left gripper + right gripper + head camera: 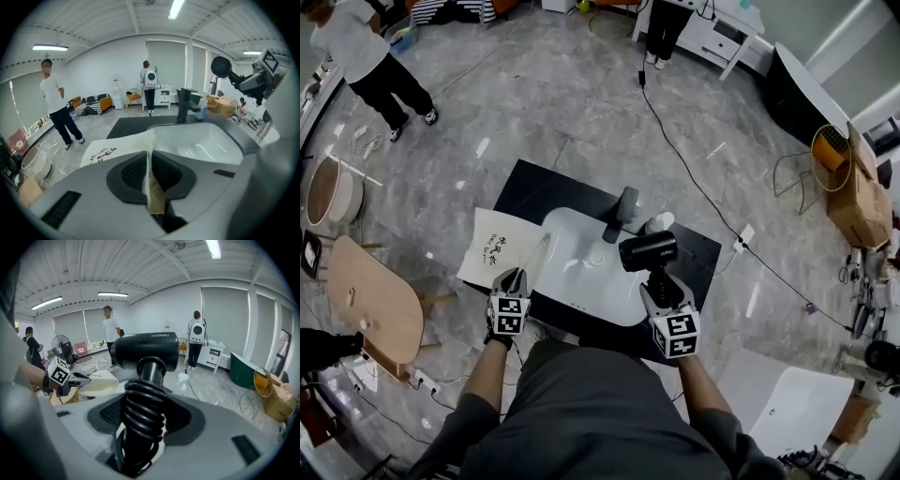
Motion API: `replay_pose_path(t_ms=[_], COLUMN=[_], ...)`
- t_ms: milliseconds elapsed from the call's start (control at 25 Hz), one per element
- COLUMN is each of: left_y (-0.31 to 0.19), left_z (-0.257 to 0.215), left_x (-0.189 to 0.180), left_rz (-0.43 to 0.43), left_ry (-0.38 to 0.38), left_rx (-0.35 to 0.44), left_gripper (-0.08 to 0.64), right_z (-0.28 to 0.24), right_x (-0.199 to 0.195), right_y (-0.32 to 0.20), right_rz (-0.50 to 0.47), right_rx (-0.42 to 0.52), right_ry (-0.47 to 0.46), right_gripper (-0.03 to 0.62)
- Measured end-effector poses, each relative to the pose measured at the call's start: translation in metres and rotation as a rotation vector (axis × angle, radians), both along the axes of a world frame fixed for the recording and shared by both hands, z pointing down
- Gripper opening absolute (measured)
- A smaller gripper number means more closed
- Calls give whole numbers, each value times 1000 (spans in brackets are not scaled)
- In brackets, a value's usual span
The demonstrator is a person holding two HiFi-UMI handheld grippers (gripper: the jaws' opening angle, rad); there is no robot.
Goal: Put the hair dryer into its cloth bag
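Between the left gripper's (pixel 150 187) pressed-together jaws sits a thin fold of the cloth bag (pixel 499 247), pinched at its near edge. From that pinch the bag spreads away toward 11 o'clock in the head view, cream with dark lettering. It lies mostly flat on the left end of a black counter (pixel 534 187), and its right edge reaches the rim of a white basin (pixel 581 277). The right gripper (pixel 143 427) is clamped on the handle of the black hair dryer (pixel 147 350), with the coiled cord wound round that handle between the pads. The dryer is held in the air over the basin's right side, at about 3 o'clock from the bag and apart from it. Its handle rises from the jaws toward 12 o'clock, and the barrel crosses the top along the 9-to-3 line, one round end turned toward the left gripper. A dark faucet (pixel 623 214) stands at the basin's far rim. Around the counter is a grey marbled floor (pixel 562 94), crossed by a black cable (pixel 694 183), with a person (pixel 370 56) standing at 10 o'clock and a cardboard box (pixel 860 202) at 3 o'clock.
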State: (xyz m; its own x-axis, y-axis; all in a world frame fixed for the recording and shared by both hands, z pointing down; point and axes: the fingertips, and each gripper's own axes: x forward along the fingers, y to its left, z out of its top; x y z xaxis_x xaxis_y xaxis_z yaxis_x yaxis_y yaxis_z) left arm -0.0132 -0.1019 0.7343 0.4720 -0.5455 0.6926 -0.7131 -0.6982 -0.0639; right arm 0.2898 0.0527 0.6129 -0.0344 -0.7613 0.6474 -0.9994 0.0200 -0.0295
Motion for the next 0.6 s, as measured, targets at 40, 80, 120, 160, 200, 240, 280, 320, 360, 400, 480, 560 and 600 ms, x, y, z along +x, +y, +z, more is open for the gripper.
replay_pose_path(t_ms=[40, 80, 120, 160, 200, 240, 280, 320, 360, 400, 480, 560, 600], left_y=[-1, -1, 0, 1, 1, 1, 0, -1, -1, -1, -3, -5, -6], left_z=[-1, -1, 0, -1, -2, -3, -5, -9, -12, -14, -16, -19, -22], left_x=[-1, -2, -3, -3, -3, -3, -3, -3, -3, -3, -3, -2, -2], left_rz=[-5, -9, -10, -11, -13, -16, -18, -20, -21, -22, -22, -23, -24], left_ry=[5, 9, 14, 18, 20, 22, 25, 28, 29, 31, 38, 51, 57], left_rx=[2, -1, -3, -2, 0, 3, 7, 12, 15, 16, 21, 37, 46], left_gripper=[32, 32, 32, 32, 32, 32, 32, 32, 32, 32, 32, 32, 32], right_z=[0, 0, 1, 3, 6, 9, 14, 18, 24, 30, 43, 56, 63], right_x=[-3, -5, -8, -11, -14, -18, -22, -26, -31, -36, -45, -56, -62], right_y=[-2, -3, -4, -5, -6, -7, -8, -9, -9, -10, -11, -12, -11], right_rz=[-13, -26, -41, -57, -74, -92, -112, -132, -154, -177, -225, -274, -301], right_rx=[0, -1, -4, -9, -16, -24, -34, -45, -57, -70, -90, -109, -124], right_ry=[2, 3, 5, 6, 8, 8, 10, 12, 15, 19, 28, 40, 43], right_gripper=[241, 241, 241, 241, 241, 241, 241, 241, 241, 241, 241, 241, 241])
